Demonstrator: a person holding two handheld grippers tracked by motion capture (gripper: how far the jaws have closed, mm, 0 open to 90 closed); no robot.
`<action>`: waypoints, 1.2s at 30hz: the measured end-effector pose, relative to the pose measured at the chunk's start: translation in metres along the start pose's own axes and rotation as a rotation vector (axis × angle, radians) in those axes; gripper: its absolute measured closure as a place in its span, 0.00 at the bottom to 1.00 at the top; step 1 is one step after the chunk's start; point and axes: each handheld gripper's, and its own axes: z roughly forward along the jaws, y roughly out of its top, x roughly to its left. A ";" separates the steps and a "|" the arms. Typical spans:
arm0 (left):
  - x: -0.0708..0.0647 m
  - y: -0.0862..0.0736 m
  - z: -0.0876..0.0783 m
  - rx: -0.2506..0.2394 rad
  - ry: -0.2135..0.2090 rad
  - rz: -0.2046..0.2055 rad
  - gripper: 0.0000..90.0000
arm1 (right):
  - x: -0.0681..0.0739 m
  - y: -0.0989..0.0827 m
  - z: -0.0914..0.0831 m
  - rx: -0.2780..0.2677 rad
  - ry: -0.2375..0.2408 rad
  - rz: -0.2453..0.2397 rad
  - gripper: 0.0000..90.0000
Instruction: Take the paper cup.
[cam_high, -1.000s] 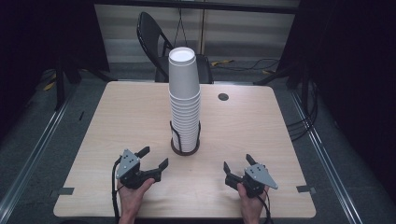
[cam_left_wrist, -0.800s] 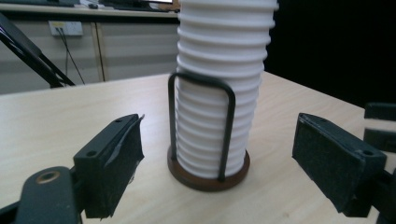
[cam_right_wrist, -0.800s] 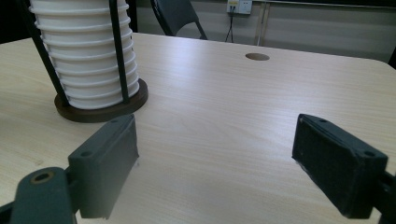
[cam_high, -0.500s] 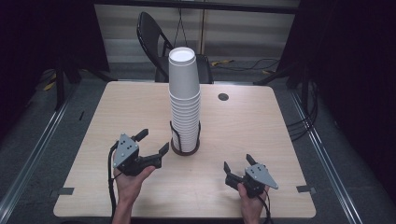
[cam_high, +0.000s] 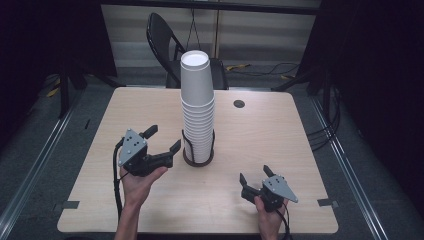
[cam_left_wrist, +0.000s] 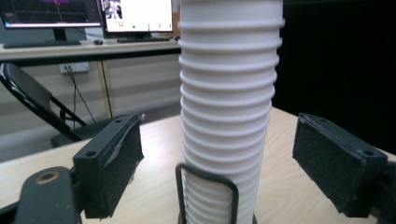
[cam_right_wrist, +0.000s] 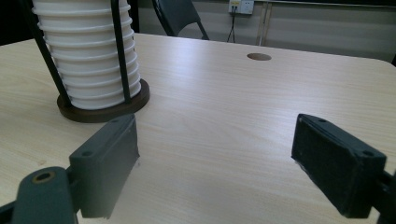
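While my left gripper (cam_high: 162, 145) hangs just beside the stack of white paper cups (cam_high: 197, 112), its jaws wide apart and lined up either side of the column, I can see several ways this could turn bad. That stack stands upright near the middle of the table (cam_high: 300, 135), seated in a dark round base (cam_high: 197, 160) with thin black wire uprights (cam_left_wrist: 205, 186) rising around its lowest cups. It is tall and narrow, and most of it rises free above the wires.

If I close low, my pads (cam_left_wrist: 112, 163) would likely catch a wire upright along with the cups, and a pull would drag the whole holder across the wood instead of freeing a cup. If I squeeze hard, thin paper walls may crush and the nested cups could jam tighter together. If I come in off-centre, one pad would touch first and push the column sideways; with so much height above the wires, I judge it could lean or topple toward the far edge.

My right gripper (cam_high: 255, 182) rests near the front right of the table, well apart from the holder, jaws also spread and clamped on nothing. From there it cannot steady the base, so any tug from the left side goes unopposed. Lifting one cup may also bring several along, since I cannot tell how tightly they nest.
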 end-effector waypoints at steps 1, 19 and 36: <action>0.000 0.003 0.000 -0.008 0.003 0.004 0.17 | 0.000 0.000 0.000 0.000 0.000 0.001 0.16; 0.000 0.055 0.023 -0.054 -0.043 0.039 0.18 | 0.000 0.000 0.000 0.003 0.005 -0.001 0.16; 0.002 0.096 0.047 -0.073 -0.076 0.059 0.17 | -0.001 0.000 0.000 -0.001 0.006 0.004 0.16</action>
